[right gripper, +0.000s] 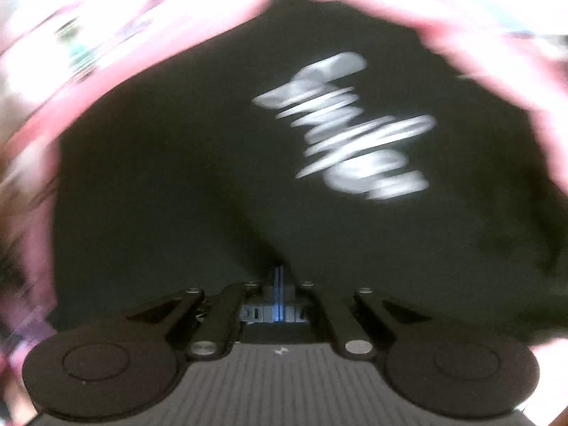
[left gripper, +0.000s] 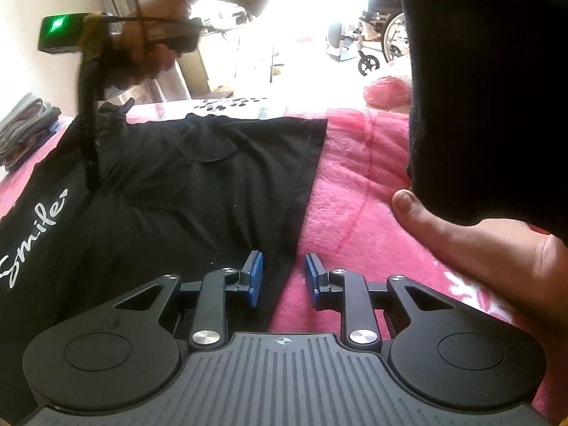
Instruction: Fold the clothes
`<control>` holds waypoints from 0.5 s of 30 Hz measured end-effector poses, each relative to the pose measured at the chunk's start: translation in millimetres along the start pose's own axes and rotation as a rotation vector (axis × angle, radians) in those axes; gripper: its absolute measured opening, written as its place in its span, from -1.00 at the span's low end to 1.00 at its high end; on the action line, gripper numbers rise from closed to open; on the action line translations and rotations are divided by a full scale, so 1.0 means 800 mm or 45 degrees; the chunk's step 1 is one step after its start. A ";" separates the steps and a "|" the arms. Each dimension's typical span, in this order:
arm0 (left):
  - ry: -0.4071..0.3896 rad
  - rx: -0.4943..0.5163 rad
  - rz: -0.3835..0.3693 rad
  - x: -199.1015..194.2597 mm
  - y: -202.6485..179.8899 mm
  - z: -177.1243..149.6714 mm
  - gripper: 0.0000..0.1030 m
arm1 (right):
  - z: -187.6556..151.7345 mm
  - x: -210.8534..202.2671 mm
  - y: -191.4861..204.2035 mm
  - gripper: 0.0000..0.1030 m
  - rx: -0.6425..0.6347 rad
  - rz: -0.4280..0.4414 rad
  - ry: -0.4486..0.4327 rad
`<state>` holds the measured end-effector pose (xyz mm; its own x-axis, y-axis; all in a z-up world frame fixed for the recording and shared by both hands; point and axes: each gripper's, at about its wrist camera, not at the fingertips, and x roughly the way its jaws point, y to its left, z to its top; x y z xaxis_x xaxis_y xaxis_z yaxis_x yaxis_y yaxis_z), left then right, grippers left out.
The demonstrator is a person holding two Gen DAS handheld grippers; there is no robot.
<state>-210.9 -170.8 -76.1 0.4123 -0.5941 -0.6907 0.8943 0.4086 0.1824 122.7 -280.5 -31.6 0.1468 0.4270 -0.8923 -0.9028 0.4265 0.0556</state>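
A black T-shirt [left gripper: 184, 191] with white "Smile" lettering [left gripper: 32, 238] lies spread on a pink blanket [left gripper: 358, 184]. My left gripper [left gripper: 284, 277] is open with blue pads, low over the shirt's near edge where it meets the blanket, holding nothing. My right gripper [left gripper: 92, 174] shows at the upper left of the left wrist view, reaching down onto the shirt. In the blurred right wrist view the right gripper [right gripper: 278, 277] is shut on a pinch of the black shirt [right gripper: 177, 177], with the lettering [right gripper: 351, 127] beyond.
A bare hand [left gripper: 472, 248] and a dark sleeve [left gripper: 490, 88] fill the right side. Folded grey clothes [left gripper: 25, 127] are stacked at the far left. A wheelchair [left gripper: 383, 32] stands in the bright background beyond the bed.
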 end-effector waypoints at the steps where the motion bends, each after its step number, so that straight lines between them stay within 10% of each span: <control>1: -0.001 -0.006 -0.003 0.000 0.000 0.000 -0.53 | 0.005 0.000 0.015 -1.00 -0.045 0.045 0.008; 6: -0.009 -0.047 -0.014 -0.001 0.001 -0.002 -0.53 | 0.027 0.030 0.133 -1.00 -0.425 0.434 0.082; 13: -0.019 -0.072 -0.017 -0.002 -0.001 -0.005 -0.53 | 0.065 0.049 0.060 -1.00 -0.064 0.072 -0.133; 15: -0.025 -0.083 -0.022 -0.002 -0.001 -0.006 -0.52 | 0.074 0.047 0.094 -1.00 -0.175 0.225 -0.112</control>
<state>-213.2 -166.9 -77.9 0.4009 -0.6145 -0.6794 0.8883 0.4421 0.1242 83.9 -185.1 -34.3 0.0107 0.5556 -0.8313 -0.9633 0.2287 0.1405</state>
